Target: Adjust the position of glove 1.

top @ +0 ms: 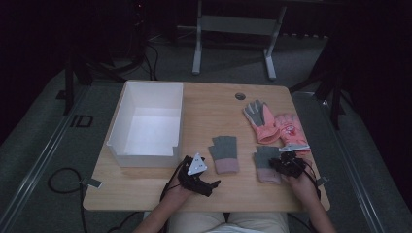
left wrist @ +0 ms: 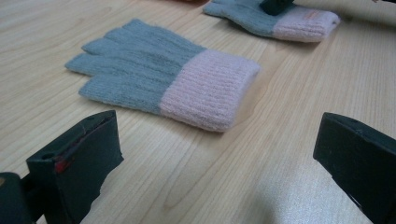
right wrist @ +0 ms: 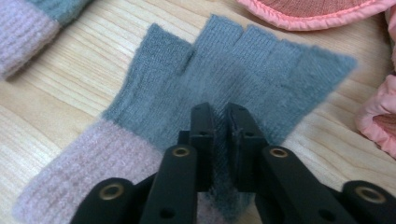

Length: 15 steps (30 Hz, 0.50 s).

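High view is showing the wooden table [top: 214, 104] carrying a white box [top: 148, 124] at its left, a pink pair of gloves [top: 274, 124] lying at its right, and two grey knit gloves near the front edge. The right gripper [right wrist: 219, 116] is pinching a fold of the right grey glove [right wrist: 243, 70], jaws nearly together. The left gripper [left wrist: 219, 154] is resting wide apart just before the other grey glove [left wrist: 159, 77].

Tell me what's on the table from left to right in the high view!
White box → left tongs → grey-and-pink knit glove → second knit glove, pinched by the right tongs → pink work gloves.
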Tool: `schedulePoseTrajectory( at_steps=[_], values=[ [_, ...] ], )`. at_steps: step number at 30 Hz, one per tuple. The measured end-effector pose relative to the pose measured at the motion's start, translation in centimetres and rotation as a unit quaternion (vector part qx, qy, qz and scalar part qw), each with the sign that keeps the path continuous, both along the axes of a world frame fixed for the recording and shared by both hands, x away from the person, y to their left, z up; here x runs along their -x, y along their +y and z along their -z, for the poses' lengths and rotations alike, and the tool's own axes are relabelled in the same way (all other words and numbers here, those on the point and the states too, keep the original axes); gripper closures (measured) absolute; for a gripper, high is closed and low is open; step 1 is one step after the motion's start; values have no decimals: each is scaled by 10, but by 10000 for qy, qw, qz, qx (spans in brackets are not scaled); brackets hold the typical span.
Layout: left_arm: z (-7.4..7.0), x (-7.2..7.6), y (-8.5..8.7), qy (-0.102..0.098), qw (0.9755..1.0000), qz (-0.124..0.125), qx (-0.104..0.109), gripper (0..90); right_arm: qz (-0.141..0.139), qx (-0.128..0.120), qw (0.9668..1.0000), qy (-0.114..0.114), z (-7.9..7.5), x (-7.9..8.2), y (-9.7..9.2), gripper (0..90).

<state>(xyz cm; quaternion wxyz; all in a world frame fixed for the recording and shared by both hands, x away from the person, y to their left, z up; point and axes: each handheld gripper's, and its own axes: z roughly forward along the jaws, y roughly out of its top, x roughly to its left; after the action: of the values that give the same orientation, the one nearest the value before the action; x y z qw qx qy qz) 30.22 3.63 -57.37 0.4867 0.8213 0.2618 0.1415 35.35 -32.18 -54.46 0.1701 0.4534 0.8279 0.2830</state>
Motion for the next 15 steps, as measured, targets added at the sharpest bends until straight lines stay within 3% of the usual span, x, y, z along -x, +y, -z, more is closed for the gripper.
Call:
schedulePoseTrajectory(
  at_steps=[2,7,9,10,15],
  values=[
    [0,0,0,-3,10000,6,21,5,47,26,10000,-25,0,1,3,840],
    [0,-1,-1,25,10000,16,-14,5,65,-190,9998,-52,-8,7,0,851],
    [0,-2,0,61,10000,-1,2,5,134,-303,9994,-131,-17,10,-2,851],
    [0,-2,1,80,10000,4,12,5,106,-261,9994,-188,-22,11,-1,851],
    [0,-1,1,60,10000,-13,26,5,-71,-533,9976,-442,-54,11,7,851]
  ],
)
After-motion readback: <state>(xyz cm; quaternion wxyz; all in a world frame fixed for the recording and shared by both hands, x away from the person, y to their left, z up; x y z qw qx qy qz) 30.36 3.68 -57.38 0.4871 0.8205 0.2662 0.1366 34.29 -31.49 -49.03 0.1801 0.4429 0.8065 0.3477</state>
